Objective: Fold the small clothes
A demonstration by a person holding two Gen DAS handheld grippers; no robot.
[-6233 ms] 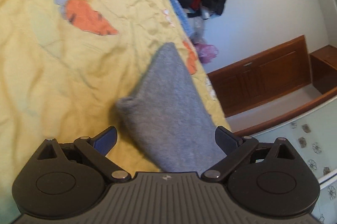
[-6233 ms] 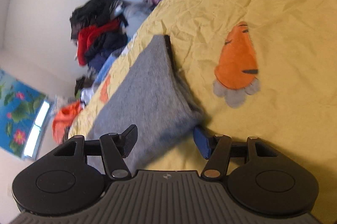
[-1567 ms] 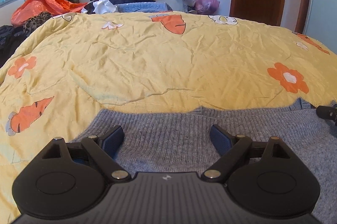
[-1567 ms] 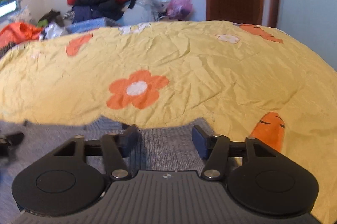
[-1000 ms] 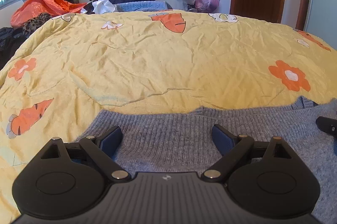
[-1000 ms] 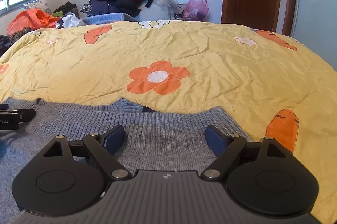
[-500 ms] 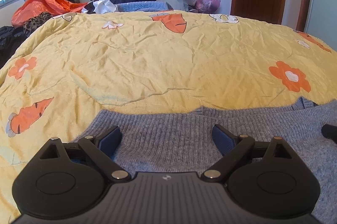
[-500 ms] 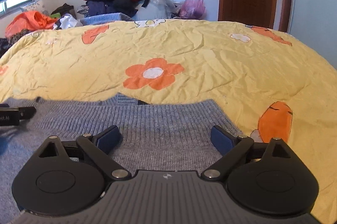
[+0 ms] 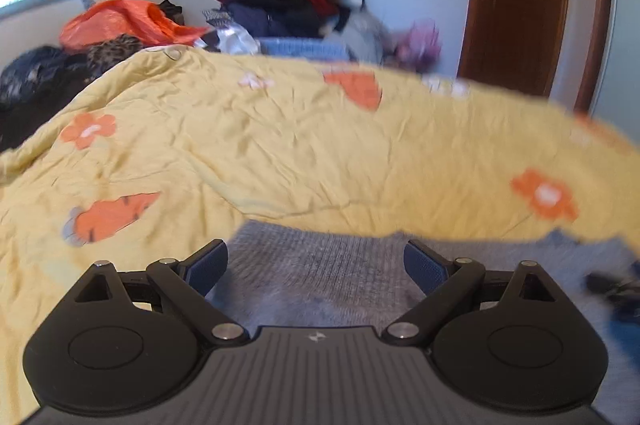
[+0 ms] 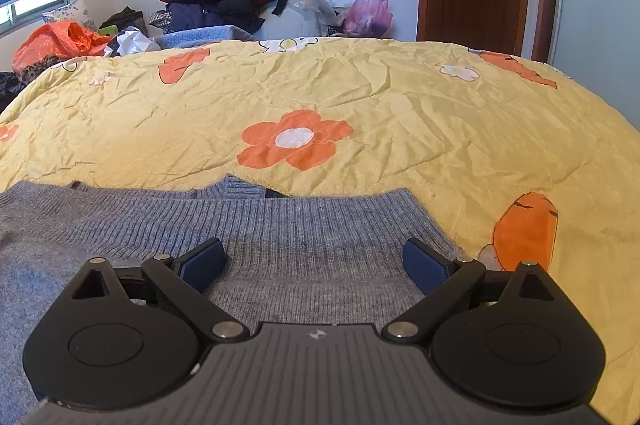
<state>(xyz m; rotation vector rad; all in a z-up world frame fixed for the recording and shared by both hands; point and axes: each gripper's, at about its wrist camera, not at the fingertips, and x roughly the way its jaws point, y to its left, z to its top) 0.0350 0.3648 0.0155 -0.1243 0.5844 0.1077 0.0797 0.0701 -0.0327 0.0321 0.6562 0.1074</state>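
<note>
Sweater (image 10: 280, 249) lies flat on the bed (image 10: 360, 97) ready for folding, and your left claw (image 9: 316, 261) and right claw (image 10: 314, 259) hang wide open, holding nothing.

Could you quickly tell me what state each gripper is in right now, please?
Left gripper: open, holding nothing, over the grey sweater.
Right gripper: open, holding nothing, over the same sweater.
</note>
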